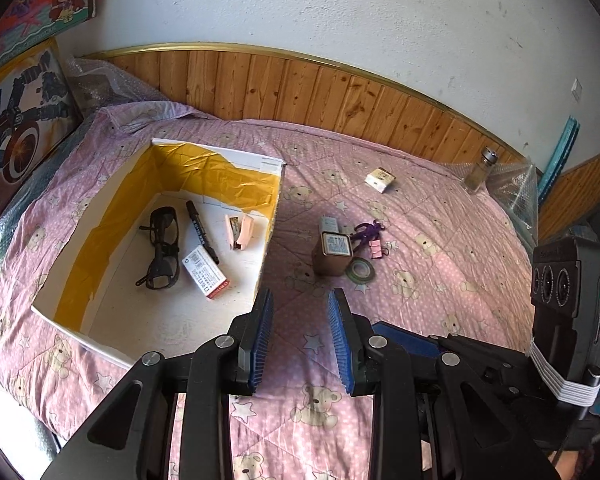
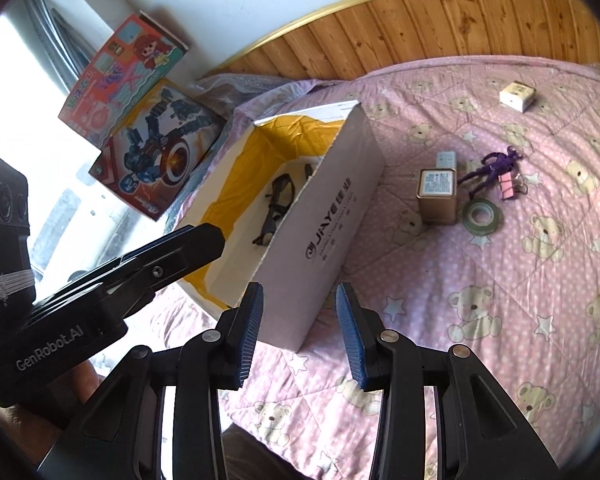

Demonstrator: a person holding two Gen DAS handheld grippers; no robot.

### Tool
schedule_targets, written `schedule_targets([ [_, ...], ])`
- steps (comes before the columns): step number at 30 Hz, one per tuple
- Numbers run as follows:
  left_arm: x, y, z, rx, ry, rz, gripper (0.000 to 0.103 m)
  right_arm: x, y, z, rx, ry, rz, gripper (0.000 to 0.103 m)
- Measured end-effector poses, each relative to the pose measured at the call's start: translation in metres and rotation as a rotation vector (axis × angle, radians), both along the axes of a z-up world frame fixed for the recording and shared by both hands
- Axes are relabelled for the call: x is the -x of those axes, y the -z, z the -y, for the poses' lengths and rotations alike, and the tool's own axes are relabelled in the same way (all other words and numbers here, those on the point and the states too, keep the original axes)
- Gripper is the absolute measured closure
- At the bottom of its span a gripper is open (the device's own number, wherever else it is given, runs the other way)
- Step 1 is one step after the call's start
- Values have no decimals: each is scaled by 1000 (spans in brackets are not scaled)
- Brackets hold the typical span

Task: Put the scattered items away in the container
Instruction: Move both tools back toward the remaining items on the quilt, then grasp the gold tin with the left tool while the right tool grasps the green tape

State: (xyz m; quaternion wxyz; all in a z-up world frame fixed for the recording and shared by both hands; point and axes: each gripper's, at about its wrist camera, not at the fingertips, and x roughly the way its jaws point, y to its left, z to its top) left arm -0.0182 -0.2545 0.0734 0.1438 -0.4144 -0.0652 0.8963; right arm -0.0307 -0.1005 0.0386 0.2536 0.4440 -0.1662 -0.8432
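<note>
Pink bear-print quilt (image 1: 440,280); white box (image 2: 332,216), yellow-lined.

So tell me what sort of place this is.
Most likely a bedroom at home: the items lie on a bed with a pink teddy-bear quilt, a wooden headboard stands against a white wall, and toy boxes lean beside it.

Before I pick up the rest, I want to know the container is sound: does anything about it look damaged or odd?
Yes. The white box has a ragged, torn top edge on its right wall, and its yellow lining is crumpled and torn unevenly along the back wall. Its walls stand upright, and the glasses and marker lie inside.
</note>
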Motion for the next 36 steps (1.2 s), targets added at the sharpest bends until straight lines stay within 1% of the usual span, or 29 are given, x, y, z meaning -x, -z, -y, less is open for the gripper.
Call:
schedule_targets([
  [3, 0, 3, -13, 1, 29, 14, 73, 1, 9, -13, 11, 32, 21, 62],
  [5, 2, 7, -22, 1, 43, 28, 71, 2, 16, -20, 17, 52, 37, 62],
  [7, 4, 11, -31, 1, 56, 40, 64, 4, 23, -27, 23, 73, 55, 62],
  [10, 10, 16, -43, 2, 70, 60, 57, 8, 34, -39, 31, 101, 82, 60],
  [11, 13, 18, -47, 3, 76, 67, 57, 9, 38, -42, 33, 109, 90, 60],
  [14, 23, 24, -61, 9, 93, 86, 55, 14, 50, -52, 42, 135, 114, 60],
  [16, 32, 30, -70, 17, 99, 100, 51, 18, 57, -59, 46, 151, 127, 60],
  [18, 40, 35, -81, 23, 112, 110, 50, 22, 63, -67, 49, 171, 141, 60],
  [21, 56, 45, -94, 39, 115, 124, 48, 32, 71, -80, 46, 204, 153, 60],
  [24, 75, 56, -104, 58, 111, 139, 43, 43, 77, -92, 37, 237, 158, 60],
  [29, 110, 77, -120, 94, 103, 163, 43, 64, 89, -105, 0, 273, 164, 60],
  [36, 154, 106, -127, 122, 62, 202, 43, 100, 99, -108, -68, 276, 152, 60],
])
